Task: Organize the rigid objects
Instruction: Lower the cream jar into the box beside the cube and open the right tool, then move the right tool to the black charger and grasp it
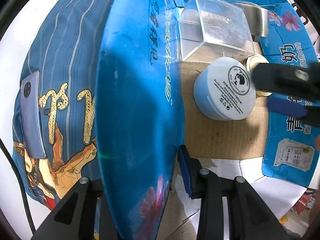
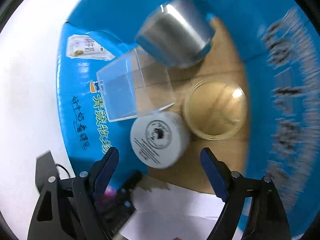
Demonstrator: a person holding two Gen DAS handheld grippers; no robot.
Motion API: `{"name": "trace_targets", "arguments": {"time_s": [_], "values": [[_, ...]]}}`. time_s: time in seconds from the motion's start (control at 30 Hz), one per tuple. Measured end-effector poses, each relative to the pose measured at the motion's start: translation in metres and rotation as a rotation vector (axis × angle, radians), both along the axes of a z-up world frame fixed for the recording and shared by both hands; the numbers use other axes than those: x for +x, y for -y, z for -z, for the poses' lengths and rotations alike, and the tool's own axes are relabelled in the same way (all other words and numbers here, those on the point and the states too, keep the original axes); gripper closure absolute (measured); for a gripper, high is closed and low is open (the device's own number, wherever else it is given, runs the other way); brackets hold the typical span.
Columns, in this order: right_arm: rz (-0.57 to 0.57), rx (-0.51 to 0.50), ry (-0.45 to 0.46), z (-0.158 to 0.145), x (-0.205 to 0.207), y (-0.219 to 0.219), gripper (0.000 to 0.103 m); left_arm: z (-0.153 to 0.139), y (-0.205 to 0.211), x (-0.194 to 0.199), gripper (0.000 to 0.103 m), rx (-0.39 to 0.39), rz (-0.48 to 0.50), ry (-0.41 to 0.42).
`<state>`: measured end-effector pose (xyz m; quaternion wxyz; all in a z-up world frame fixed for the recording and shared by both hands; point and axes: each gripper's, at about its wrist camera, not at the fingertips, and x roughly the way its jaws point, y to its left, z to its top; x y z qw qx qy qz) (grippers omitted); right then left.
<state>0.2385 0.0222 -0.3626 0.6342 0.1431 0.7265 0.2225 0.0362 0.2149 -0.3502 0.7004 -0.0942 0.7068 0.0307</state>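
A blue cardboard box printed with milk-carton pictures and lettering lies open on a white table, its flaps spread and its brown floor bare in the middle. Beside it, in the left wrist view, lies a blue striped garment with a phone resting on it.

The left gripper points down and is clamped on one blue flap; that flap stands between its fingers and blocks much of that camera's view.

On the box floor a clear plastic cube stands against the box wall, with a shiny metal cylinder just beyond it. A transparent round jar sits beside the cube. The white cream jar, label up, touches the cube's near edge and sits just beside the round jar.

The right gripper hovers above the cream jar, jaws spread wide with nothing gripped.
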Motion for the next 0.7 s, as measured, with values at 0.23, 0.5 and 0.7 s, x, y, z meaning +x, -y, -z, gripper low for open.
{"name": "trace_targets", "arguments": {"time_s": [0.23, 0.5, 0.7], "values": [[-0.034, -0.329, 0.199, -0.059, -0.005, 0.023, 0.017, -0.002, 0.001, 0.002, 0.071, 0.000, -0.004, -0.002], [0.007, -0.313, 0.238, -0.108, -0.017, 0.046, 0.017, -0.002, 0.002, 0.003, 0.071, 0.004, -0.003, -0.003], [0.057, -0.252, 0.224, -0.137, -0.038, 0.063, 0.017, -0.002, 0.003, 0.004, 0.071, 0.003, -0.002, -0.004]]}}
